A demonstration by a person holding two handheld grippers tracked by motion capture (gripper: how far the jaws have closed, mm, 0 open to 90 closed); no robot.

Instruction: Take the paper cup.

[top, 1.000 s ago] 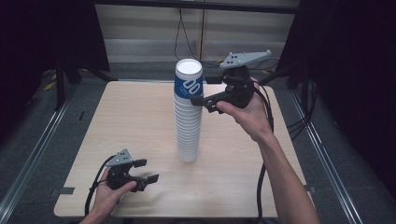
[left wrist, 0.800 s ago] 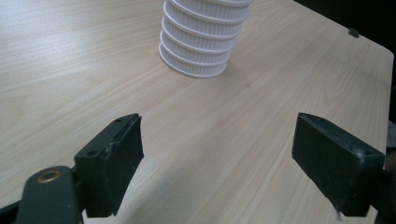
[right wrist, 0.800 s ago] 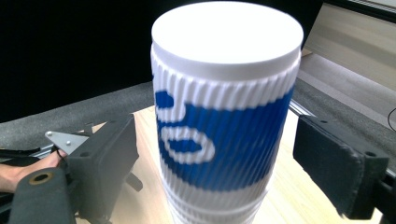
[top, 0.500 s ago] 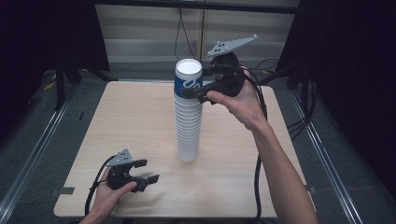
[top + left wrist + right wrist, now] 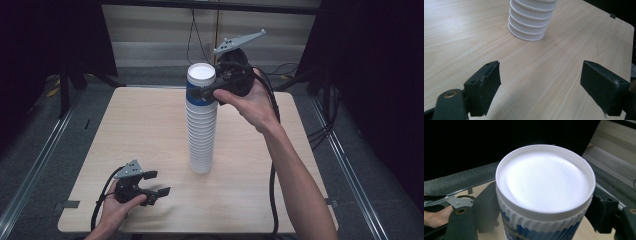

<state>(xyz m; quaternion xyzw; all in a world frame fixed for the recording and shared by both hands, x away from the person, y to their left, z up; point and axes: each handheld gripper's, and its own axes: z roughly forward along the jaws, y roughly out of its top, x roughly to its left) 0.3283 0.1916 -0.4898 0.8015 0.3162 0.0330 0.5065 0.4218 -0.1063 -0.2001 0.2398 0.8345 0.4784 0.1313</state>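
A tall stack of white ribbed paper cups (image 5: pixel 201 135) stands upside down at the middle of the wooden table (image 5: pixel 135 130). Its top cup (image 5: pixel 201 84) has a blue print on its side. My right gripper (image 5: pixel 202 94) is at the top of the stack, a jaw pressed against each side of that top cup (image 5: pixel 544 182), shut on it. Near the table's front left corner my left gripper (image 5: pixel 157 182) rests low, open wide with nothing between its jaws. Past it in the left gripper view stands the foot of the stack (image 5: pixel 530 22).
Dark floor and metal rails (image 5: pixel 35 165) surround the table. Cables (image 5: pixel 272 185) trail from the right gripper along the forearm. The other hand (image 5: pixel 434 216) lies far below in the right gripper view.
My right gripper has moved left and slightly up from beside the stack and closed around the top cup. The left gripper has stayed put.
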